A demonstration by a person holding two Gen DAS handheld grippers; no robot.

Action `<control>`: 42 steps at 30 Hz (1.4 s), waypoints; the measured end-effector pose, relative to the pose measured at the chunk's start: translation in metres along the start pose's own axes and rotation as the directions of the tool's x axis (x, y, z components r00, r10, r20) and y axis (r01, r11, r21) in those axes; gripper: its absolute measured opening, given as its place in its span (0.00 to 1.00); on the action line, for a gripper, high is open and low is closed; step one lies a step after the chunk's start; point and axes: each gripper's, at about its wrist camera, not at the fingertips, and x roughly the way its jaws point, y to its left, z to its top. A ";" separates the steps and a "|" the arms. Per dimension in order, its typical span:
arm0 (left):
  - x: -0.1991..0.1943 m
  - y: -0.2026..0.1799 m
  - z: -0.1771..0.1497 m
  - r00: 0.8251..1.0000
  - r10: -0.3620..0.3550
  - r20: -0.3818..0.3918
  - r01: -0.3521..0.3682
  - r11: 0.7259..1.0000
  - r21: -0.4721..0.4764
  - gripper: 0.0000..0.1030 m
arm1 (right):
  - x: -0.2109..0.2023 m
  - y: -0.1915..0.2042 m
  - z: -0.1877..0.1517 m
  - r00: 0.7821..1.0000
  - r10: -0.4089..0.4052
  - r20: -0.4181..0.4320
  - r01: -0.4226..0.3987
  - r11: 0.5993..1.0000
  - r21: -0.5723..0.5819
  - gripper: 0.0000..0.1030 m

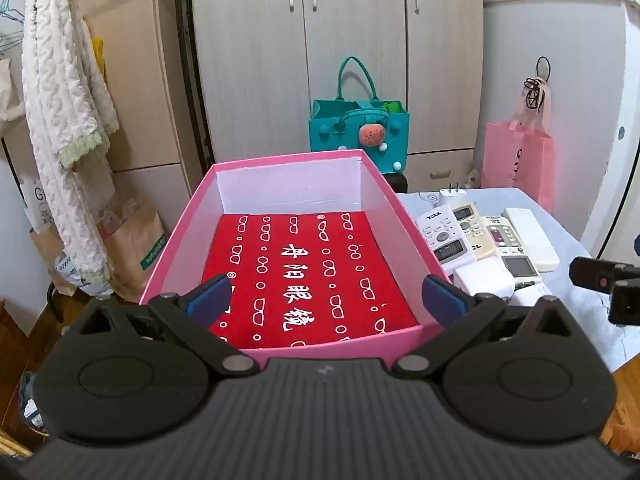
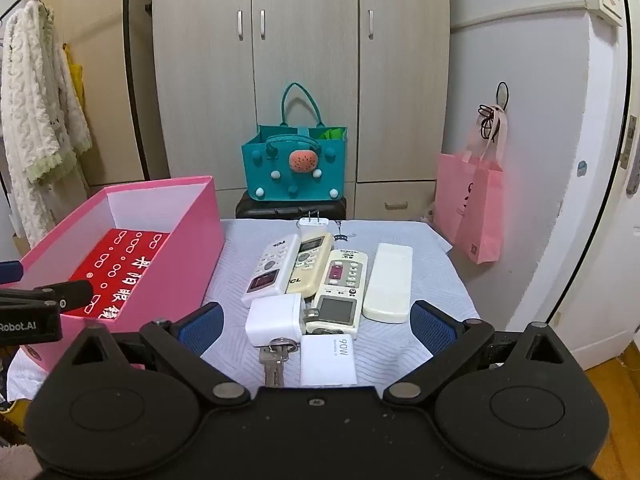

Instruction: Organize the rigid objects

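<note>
A pink box [image 1: 188, 216] [image 2: 176, 268] lined with a red printed cloth [image 1: 304, 276] stands at the table's left. My left gripper [image 1: 326, 300] hovers open over the box's near end, nothing between its blue pads. To the box's right lie several remote controls [image 2: 320, 276] [image 1: 472, 236], white chargers [image 2: 274, 318] and keys [image 2: 274, 360] on a pale cloth [image 2: 444, 280]. My right gripper [image 2: 316, 322] hangs open above the near chargers and keys, touching none. The left gripper's side shows at the left edge of the right wrist view.
A teal felt bag [image 2: 294, 170] sits on a dark stool behind the table. A pink bag [image 2: 470, 208] hangs on the right wall. Wardrobe doors [image 2: 304, 60] stand behind; a white robe [image 1: 60, 100] hangs at left. Paper bags [image 1: 132, 244] stand on the floor.
</note>
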 end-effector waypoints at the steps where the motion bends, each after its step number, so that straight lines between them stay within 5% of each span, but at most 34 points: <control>1: 0.000 0.000 0.000 1.000 -0.003 -0.002 0.003 1.000 0.004 1.00 | 0.000 0.000 -0.003 1.000 0.007 0.008 -0.007 1.000 -0.002 0.98; 10: -0.006 0.001 -0.006 1.000 0.003 0.009 -0.003 0.999 0.036 1.00 | -0.011 -0.001 -0.022 0.995 0.045 0.087 -0.042 0.999 -0.028 0.99; 42: -0.009 0.009 -0.023 0.999 -0.027 0.030 0.026 0.999 0.035 1.00 | -0.015 0.002 -0.032 0.998 0.029 0.057 -0.026 0.998 -0.058 0.99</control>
